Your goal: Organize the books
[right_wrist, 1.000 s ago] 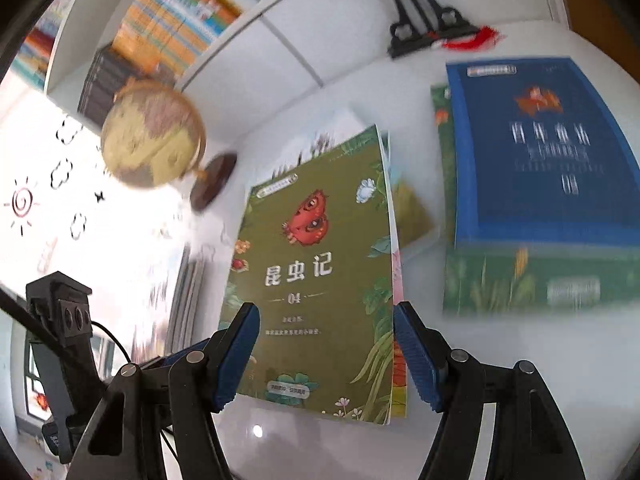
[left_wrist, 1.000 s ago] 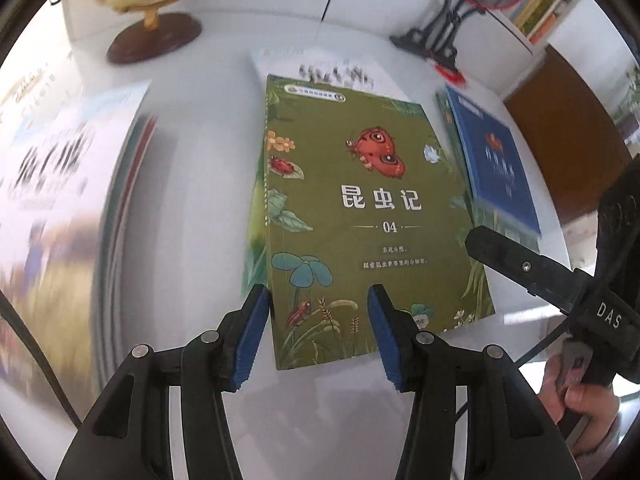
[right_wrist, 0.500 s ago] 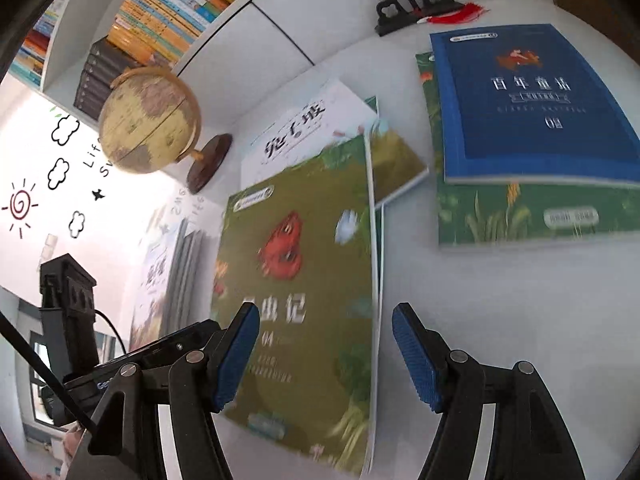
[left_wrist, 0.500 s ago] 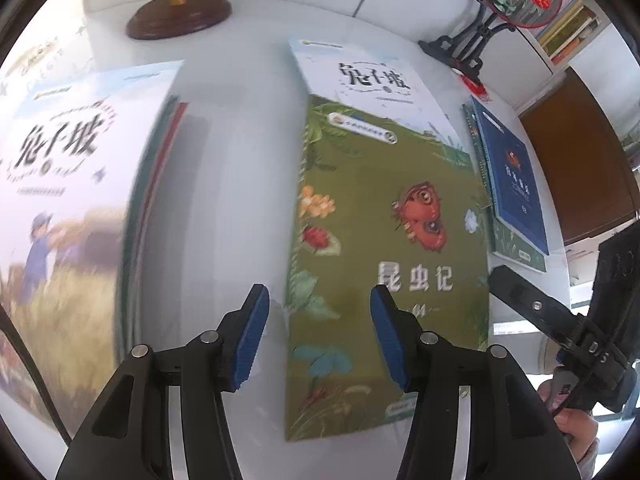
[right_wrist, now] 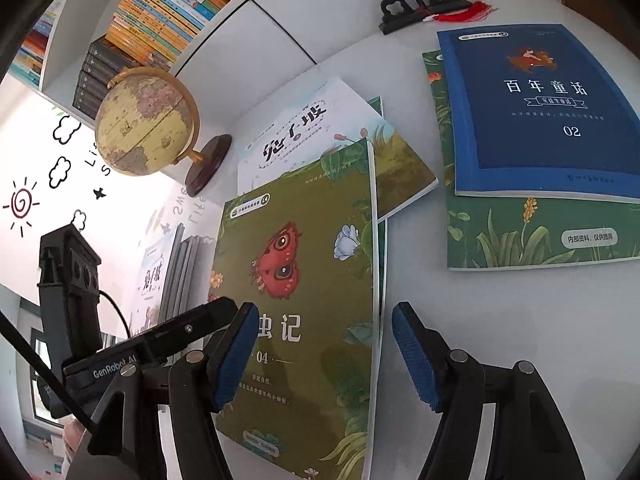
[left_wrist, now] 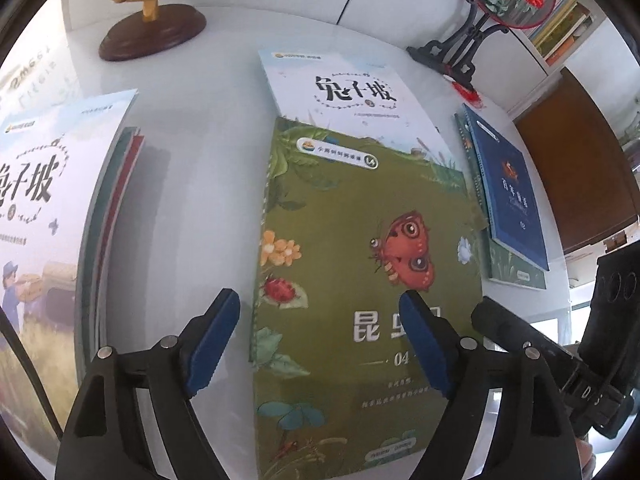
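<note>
**White desk, green insect book about to be gripped**

White desk [left_wrist: 208,184] carries the green book [left_wrist: 360,280], atop a pale book [left_wrist: 344,88] and right of the globe [right_wrist: 148,120]. Left gripper [left_wrist: 320,344] is opening astride its left edge; right gripper [right_wrist: 324,356] gapes, empty, over its right edge. Next, I judge: close on an edge and lift.

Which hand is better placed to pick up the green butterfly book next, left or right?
Probably left. The left gripper is opening its fingers astride the green butterfly book and its left edge. The right gripper straddles only the right edge, one finger over the bare table.
</note>
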{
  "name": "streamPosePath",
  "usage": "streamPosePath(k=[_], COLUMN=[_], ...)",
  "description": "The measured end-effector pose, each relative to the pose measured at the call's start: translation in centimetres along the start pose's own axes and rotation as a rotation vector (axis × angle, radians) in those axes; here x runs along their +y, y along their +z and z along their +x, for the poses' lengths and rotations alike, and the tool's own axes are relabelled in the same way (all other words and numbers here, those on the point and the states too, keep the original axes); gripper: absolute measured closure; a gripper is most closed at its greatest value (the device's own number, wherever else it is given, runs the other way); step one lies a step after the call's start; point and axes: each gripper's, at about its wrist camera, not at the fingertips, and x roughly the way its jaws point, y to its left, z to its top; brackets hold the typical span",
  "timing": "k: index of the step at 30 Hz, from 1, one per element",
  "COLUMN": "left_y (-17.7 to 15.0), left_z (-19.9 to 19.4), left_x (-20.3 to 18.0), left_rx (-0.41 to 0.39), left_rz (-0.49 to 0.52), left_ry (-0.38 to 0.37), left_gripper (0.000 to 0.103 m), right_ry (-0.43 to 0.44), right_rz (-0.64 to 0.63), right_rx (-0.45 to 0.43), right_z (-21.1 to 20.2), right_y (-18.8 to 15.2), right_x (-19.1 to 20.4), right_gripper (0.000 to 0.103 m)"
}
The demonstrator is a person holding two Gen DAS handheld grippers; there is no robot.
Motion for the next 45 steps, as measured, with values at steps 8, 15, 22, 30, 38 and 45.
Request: streamPosePath(k=[8,15,22,30,38,45], left_y=[0.0,-0.1,-0.4,-0.6,-1.1,-1.4], left_z=[0.3,0.2,-0.5,-2.6,-4.4,-5.7], left_x=[-0.7,-0.4,1.4,3.5,2.3,1.7], left_rx=[-0.002,-0.016,-0.026,-0.065,-0.097,-0.110], left_rz=[0.030,0.026,-0.040,-0.197,-0.171,-0.108], left_ry=[0.010,-0.012,-0.116,-0.262,-0.294,-0.300], left_gripper=[0.021,0.019,0.021,0.026,0.041,0.044], right_ry=[0.026,0.096,0.283,0.227,0.286,0.257], right_rz=[0.021,0.070,0.272,0.178,0.222,0.185], right_rx=[-0.005,-0.006,-0.045,-0.096,-0.115,-0.130], right_z=[-0.3,-0.2,-1.0,-2.3,-3.0,-4.4], right_y=[-0.2,-0.4,-1.3,-2.2,-2.5,-3.2], right_x=[-0.5,-1.1,-3.6,-1.5,-1.8,-0.7], right_gripper=[0.035,0.034,0.034,0.037,0.048,0.052])
